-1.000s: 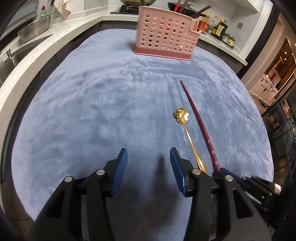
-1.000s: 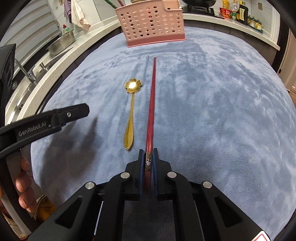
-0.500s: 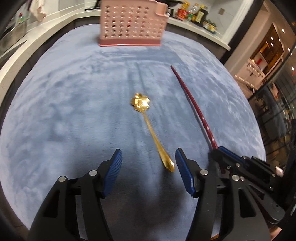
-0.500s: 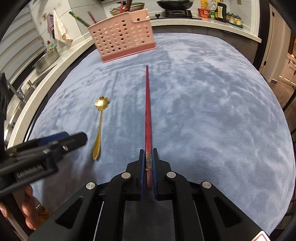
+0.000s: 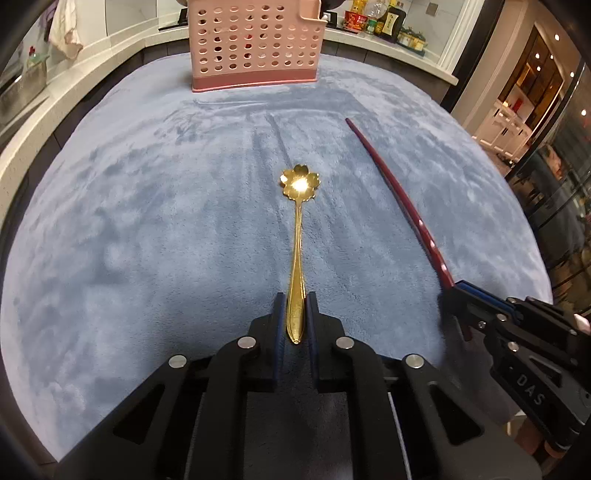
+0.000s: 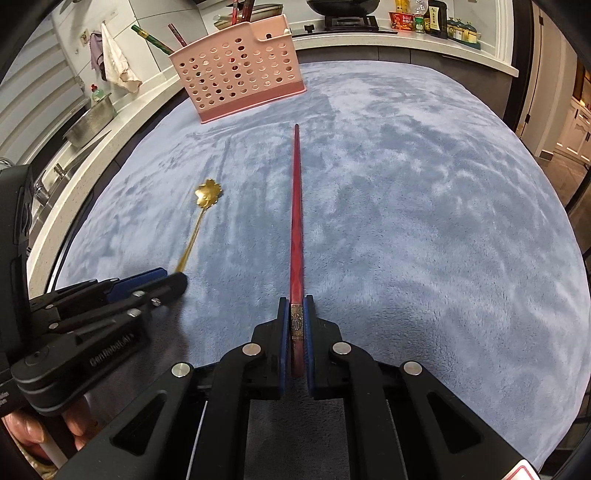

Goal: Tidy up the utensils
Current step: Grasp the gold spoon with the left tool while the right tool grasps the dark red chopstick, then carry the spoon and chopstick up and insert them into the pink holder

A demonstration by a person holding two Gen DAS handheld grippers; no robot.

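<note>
A gold spoon (image 5: 296, 243) with a flower-shaped bowl lies on the blue-grey cloth (image 5: 147, 221). My left gripper (image 5: 295, 306) is shut on the spoon's handle end. It also shows in the right wrist view (image 6: 162, 278), with the spoon (image 6: 201, 210) pointing away from it. My right gripper (image 6: 295, 314) is shut on the thick end of a dark red chopstick (image 6: 296, 206), which points toward the pink perforated utensil basket (image 6: 240, 74). The chopstick (image 5: 399, 195) and right gripper (image 5: 452, 290) show at the right of the left wrist view. The basket (image 5: 255, 44) stands at the cloth's far edge.
Several chopsticks stand in the basket (image 6: 162, 38). A white counter (image 6: 406, 40) with bottles (image 6: 432, 16) and a pan runs behind. A metal pot (image 6: 90, 120) and sink are at the left. The cloth drops off at the right edge (image 6: 569, 258).
My left gripper has swung over to the gold spoon and closed on its handle end. My right gripper has kept hold of the red chopstick and raised it slightly.
</note>
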